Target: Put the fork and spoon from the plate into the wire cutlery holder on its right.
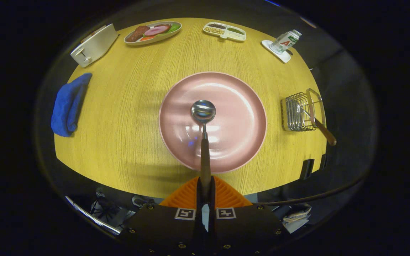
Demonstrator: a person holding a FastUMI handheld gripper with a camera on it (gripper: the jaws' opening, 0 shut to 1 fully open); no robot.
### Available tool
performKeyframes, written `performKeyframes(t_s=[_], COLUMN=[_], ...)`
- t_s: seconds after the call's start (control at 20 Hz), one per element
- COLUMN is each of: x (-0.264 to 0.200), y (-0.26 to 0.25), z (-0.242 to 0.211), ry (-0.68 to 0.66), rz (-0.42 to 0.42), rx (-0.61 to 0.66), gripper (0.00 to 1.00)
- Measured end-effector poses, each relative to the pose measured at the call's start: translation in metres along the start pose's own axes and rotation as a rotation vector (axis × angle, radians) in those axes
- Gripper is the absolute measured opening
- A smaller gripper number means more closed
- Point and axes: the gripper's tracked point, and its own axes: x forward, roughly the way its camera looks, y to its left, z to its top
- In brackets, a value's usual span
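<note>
My gripper [205,185] is shut on the brown wooden handle of a spoon [204,117]. The spoon points straight ahead of the fingers, its shiny metal bowl hanging over the middle of the pink plate [240,106]. The plate lies on the yellow wooden table just beyond the fingers. To the right of the plate stands the wire cutlery holder [299,112] near the table's right edge. A fork [320,126] with a brown handle rests in it, the handle sticking out toward the table's edge.
A blue cloth [69,105] lies at the table's left edge. At the far side are a white toaster [94,45], an oval dish of food [152,32], a divided white tray [224,31] and a small bottle [285,42] on a coaster.
</note>
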Motion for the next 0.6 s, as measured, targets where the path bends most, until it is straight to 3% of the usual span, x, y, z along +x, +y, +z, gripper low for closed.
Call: performKeyframes(t_s=[0.6], x=[-0.049], y=[-0.061], z=[0.016], ry=[-0.069], rz=[-0.109], rx=[0.062], gripper=[0.07])
